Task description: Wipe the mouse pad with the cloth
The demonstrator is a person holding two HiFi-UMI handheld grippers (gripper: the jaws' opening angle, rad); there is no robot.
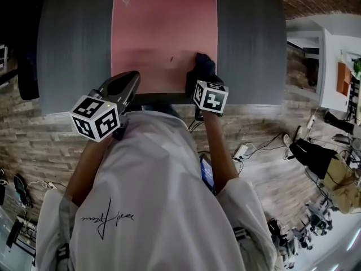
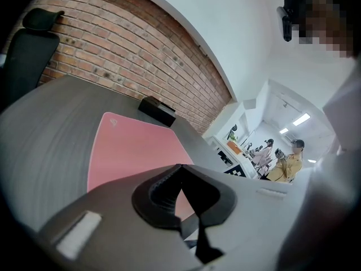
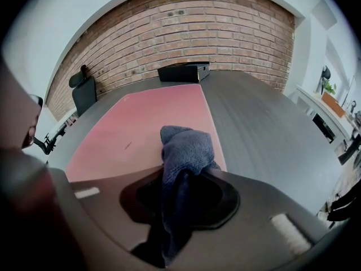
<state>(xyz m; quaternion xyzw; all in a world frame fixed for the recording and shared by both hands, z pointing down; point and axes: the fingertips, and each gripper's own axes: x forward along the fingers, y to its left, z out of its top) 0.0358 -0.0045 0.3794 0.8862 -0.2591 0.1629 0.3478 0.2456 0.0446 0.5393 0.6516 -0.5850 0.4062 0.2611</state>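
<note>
My right gripper (image 3: 181, 179) is clamped on the dark cloth (image 3: 186, 145), low and right on the pink mouse pad (image 1: 163, 27) — my left gripper (image 2: 180, 171) hangs closed, empty, at its lower left

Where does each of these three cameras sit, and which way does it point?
Head view: on the person's head, looking steeply down at the pink mouse pad; the white shirt shows.
Left gripper view: on the left hand-held gripper, facing along its shut, empty jaws.
Right gripper view: on the right hand-held gripper, facing along jaws shut on the cloth.
Shared: all three see the mouse pad.
</note>
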